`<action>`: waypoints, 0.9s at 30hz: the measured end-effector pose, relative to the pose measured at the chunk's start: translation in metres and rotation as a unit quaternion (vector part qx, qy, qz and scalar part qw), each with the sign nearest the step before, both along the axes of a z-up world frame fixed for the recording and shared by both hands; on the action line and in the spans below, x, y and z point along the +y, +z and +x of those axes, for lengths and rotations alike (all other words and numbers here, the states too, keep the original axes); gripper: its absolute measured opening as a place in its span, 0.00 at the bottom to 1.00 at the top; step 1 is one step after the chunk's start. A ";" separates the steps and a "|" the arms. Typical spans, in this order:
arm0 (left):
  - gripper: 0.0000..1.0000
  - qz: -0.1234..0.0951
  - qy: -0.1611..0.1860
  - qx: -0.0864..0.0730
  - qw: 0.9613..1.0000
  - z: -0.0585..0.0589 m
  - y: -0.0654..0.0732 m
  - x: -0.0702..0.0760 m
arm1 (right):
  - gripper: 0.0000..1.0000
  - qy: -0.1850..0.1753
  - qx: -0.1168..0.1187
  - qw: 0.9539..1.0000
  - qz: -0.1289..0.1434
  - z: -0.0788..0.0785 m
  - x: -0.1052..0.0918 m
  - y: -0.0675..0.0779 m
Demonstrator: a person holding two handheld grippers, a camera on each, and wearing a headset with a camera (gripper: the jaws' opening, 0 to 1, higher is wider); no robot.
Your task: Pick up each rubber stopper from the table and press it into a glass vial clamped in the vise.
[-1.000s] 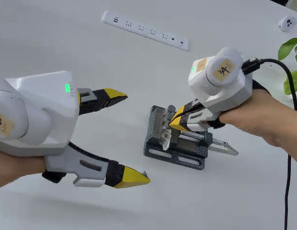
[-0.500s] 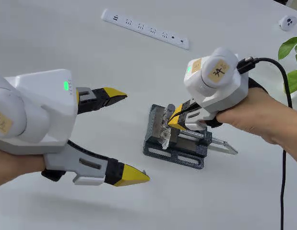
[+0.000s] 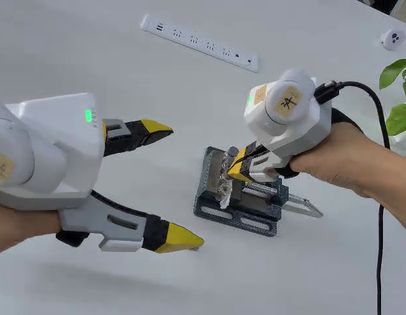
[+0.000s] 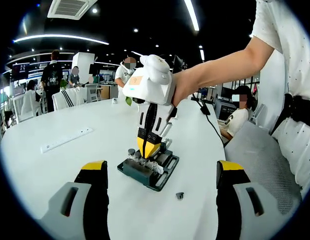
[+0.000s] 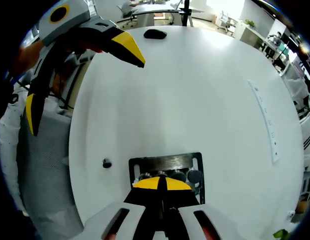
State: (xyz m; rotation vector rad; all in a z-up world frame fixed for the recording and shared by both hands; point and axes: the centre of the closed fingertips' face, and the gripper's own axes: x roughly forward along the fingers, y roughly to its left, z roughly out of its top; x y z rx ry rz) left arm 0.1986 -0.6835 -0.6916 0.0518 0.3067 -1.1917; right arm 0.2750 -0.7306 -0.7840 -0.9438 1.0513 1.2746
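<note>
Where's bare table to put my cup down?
Bare table lies between the power strip and the vise, and on the vise's near side. Crowded: the vise under the right gripper, with the left gripper alongside.

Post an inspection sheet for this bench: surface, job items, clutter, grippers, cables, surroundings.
Surface: white table, no spills seen.
Job's things: vise holding a row of glass vials; one loose stopper on the table beside the vise.
Clutter: power strip, small white device, plant at the edge.
Grippers: left gripper open, in the air, apart from the vise; right gripper shut, tips down at the vials; anything between them is hidden.
Cables: black cable from the right gripper.
Surroundings: open office, people in the background.
</note>
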 end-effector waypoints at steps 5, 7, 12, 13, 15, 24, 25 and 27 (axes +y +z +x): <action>0.89 -0.002 0.001 -0.001 1.000 0.001 0.002 0.001 | 0.00 -0.011 0.010 1.000 -0.002 0.001 0.001 -0.001; 0.89 -0.003 0.002 -0.001 1.000 0.001 0.003 0.000 | 0.00 -0.005 0.008 1.000 -0.009 0.000 0.000 -0.002; 0.89 -0.003 0.003 -0.002 1.000 0.002 0.003 0.002 | 0.00 -0.011 0.004 1.000 -0.015 0.000 0.000 -0.002; 0.89 -0.004 0.003 -0.002 1.000 0.002 0.004 0.002 | 0.00 -0.013 0.003 1.000 -0.014 0.000 -0.001 -0.002; 0.89 -0.002 0.003 -0.002 1.000 0.002 0.003 0.002 | 0.00 -0.014 0.003 1.000 -0.012 0.001 -0.001 -0.003; 0.88 -0.003 0.001 -0.003 1.000 0.003 0.004 -0.001 | 0.00 -0.005 0.001 1.000 -0.020 0.001 -0.001 -0.004; 0.88 -0.004 0.001 -0.003 1.000 0.003 0.005 -0.001 | 0.00 -0.006 0.000 1.000 -0.020 0.001 -0.001 -0.004; 0.88 -0.003 0.000 -0.004 1.000 0.003 0.005 -0.002 | 0.00 0.002 -0.008 1.000 -0.022 0.000 -0.001 -0.005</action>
